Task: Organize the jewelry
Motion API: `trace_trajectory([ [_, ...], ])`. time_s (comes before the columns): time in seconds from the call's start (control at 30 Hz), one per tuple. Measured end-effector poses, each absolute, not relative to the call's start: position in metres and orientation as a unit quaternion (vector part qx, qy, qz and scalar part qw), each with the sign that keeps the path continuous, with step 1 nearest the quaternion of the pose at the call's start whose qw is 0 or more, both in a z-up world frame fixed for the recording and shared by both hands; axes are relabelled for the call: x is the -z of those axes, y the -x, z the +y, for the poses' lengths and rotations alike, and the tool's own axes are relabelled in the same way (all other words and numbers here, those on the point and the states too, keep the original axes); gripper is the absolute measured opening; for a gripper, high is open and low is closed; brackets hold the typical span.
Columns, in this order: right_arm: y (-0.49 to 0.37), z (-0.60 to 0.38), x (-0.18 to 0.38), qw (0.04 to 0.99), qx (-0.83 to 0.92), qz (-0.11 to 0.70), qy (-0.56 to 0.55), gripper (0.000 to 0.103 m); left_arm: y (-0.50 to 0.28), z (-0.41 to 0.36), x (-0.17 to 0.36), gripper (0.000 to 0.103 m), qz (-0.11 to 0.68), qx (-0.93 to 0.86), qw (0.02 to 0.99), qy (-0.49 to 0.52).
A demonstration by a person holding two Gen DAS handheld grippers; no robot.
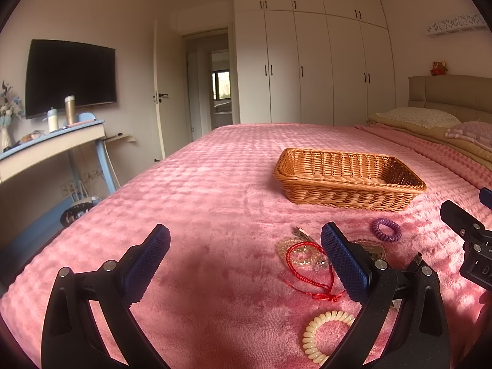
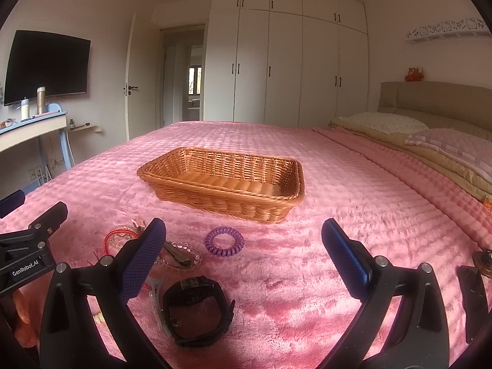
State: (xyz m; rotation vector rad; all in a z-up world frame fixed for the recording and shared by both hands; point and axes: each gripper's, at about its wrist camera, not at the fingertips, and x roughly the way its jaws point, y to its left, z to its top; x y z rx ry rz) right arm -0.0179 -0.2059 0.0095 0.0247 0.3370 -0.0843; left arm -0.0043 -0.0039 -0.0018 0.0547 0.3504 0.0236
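Note:
A wicker basket [image 1: 347,181] [image 2: 224,184] sits empty on the pink bedspread. In front of it lie a purple coil hair tie [image 1: 387,230] [image 2: 224,241], a red cord bracelet [image 1: 310,270] [image 2: 118,234], clear bead bracelets [image 1: 295,252] [image 2: 181,255], a cream coil hair tie [image 1: 323,335], a metal hair clip [image 2: 176,253] and a black watch [image 2: 196,310]. My left gripper [image 1: 246,264] is open and empty, left of the pile. My right gripper [image 2: 243,258] is open and empty, with the purple tie between its fingers' line and the watch near its left finger.
The pink bedspread [image 1: 215,184] covers a wide bed. Pillows [image 2: 399,126] and headboard are at the far right. A desk with bottles [image 1: 52,135] and a wall TV stand at the left. White wardrobes [image 2: 286,61] and a door are behind.

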Motion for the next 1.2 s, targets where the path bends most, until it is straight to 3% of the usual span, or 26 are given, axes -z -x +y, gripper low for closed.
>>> trace_trajectory([
  [0.2,0.013,-0.21,-0.009,0.982,0.047,0.184,-0.022,0.097,0.004,-0.003,0.002,0.096,0.176,-0.008,0.984,-0.022],
  [0.37,0.006,-0.211,-0.008,0.977,0.011,0.214,-0.015,0.097,-0.01,0.023,0.005,0.095,0.215,0.033,0.975,0.049],
  [0.5,0.005,-0.217,-0.006,0.974,0.012,0.228,-0.006,0.097,-0.014,0.043,0.009,0.092,0.244,0.071,0.962,0.101],
  [0.77,-0.017,-0.239,-0.007,0.946,0.038,0.32,0.031,0.095,0.002,0.037,0.019,0.081,0.328,0.129,0.932,0.085],
  [0.87,-0.037,-0.243,-0.005,0.936,0.015,0.351,0.013,0.079,0.007,0.028,0.026,0.075,0.359,0.153,0.918,0.068],
  [0.93,-0.053,-0.245,-0.002,0.927,-0.005,0.375,-0.002,0.063,0.009,0.022,0.029,0.065,0.368,0.165,0.913,0.053],
  [1.0,-0.07,-0.247,0.005,0.918,-0.019,0.395,-0.019,0.057,0.005,0.017,0.034,0.06,0.385,0.171,0.906,0.042],
  [1.03,-0.078,-0.247,0.009,0.914,-0.029,0.404,-0.024,0.05,0.002,0.014,0.037,0.052,0.394,0.177,0.901,0.037],
  [1.1,-0.093,-0.243,0.02,0.905,-0.038,0.423,-0.026,0.045,-0.003,0.009,0.044,0.039,0.409,0.185,0.893,0.03],
  [1.13,-0.101,-0.241,0.025,0.901,-0.038,0.432,-0.023,0.036,-0.006,0.008,0.047,0.035,0.417,0.19,0.888,0.03],
  [1.2,-0.111,-0.236,0.031,0.897,-0.04,0.44,-0.019,0.034,-0.01,0.006,0.051,0.034,0.427,0.194,0.883,0.03],
])
